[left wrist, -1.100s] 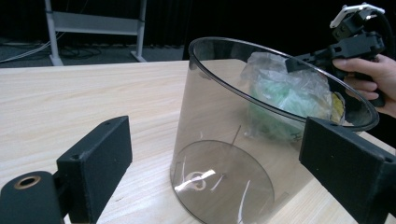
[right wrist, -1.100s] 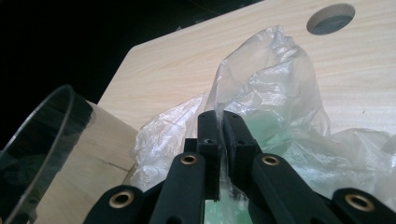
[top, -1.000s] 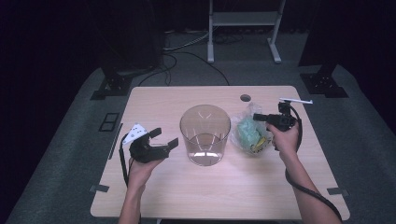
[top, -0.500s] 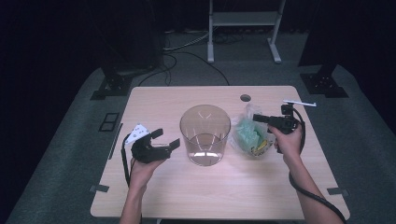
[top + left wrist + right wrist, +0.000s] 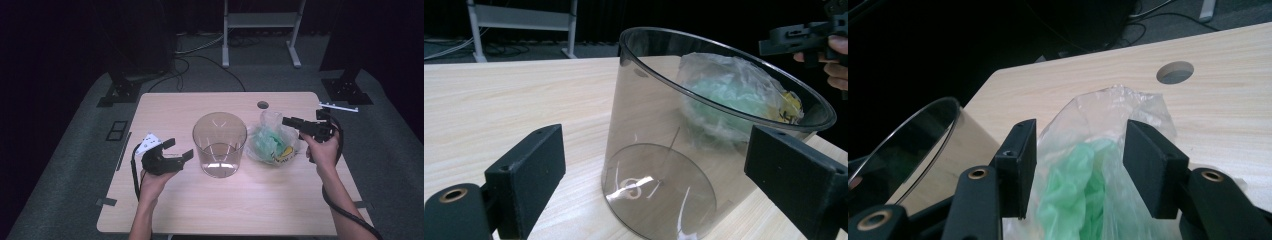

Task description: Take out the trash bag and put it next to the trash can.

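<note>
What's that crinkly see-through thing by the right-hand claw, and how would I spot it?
Start at the wooden table and find the big clear plastic tub standing in its middle. Just right of the tub lies a clear plastic bag. Unlike the rigid tub, it is soft and crumpled, with pale green stuffing and a bit of yellow inside.

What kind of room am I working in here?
Probably a lab or recording studio, not a home: a bare wooden table on grey carpet, black drapes all round, cables across the floor, and stand bases flanking the table.
</note>
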{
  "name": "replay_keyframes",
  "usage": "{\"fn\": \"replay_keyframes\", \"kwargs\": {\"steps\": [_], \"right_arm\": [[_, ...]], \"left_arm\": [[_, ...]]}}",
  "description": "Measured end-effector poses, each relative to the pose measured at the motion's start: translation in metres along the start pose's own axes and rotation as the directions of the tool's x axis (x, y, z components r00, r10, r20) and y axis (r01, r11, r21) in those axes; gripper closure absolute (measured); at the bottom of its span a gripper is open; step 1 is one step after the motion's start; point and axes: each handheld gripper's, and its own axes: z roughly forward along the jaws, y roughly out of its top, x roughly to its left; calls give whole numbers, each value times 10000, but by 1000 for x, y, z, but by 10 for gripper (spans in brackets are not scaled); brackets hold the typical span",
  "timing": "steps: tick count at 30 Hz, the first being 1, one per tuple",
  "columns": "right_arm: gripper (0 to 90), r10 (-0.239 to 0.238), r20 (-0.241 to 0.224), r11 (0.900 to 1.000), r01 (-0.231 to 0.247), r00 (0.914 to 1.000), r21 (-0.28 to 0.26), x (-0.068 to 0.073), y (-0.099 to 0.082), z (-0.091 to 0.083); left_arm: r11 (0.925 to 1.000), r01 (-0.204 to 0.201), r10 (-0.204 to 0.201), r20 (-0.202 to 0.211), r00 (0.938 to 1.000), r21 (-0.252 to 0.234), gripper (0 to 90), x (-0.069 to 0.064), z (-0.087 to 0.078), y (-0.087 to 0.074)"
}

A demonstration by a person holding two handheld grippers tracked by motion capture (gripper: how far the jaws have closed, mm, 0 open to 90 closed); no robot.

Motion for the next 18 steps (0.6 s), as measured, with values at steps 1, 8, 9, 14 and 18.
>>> {"fn": "replay_keyframes", "kwargs": {"steps": [1,8,9,14,18], "right_arm": [[471,-86,21,10000,86,10000,31,1,-1,-2],[465,-329,17,9994,329,9995,127,-1,-8,-14],[462,-380,-18,9992,380,9993,133,-2,-10,-15],[453,-417,-5,9988,417,9991,251,-5,-21,-23],[449,-444,25,9984,443,9990,353,-9,-30,-29]], "left_arm": [[10000,-21,21,13,10000,3,82,0,0,0],[10000,-16,16,10,10000,7,82,-1,0,0],[10000,-4,4,7,10000,1,82,-1,0,0],[10000,-12,12,6,10000,-22,82,0,0,0],[10000,4,-4,-6,10000,-24,82,0,0,0]]}}
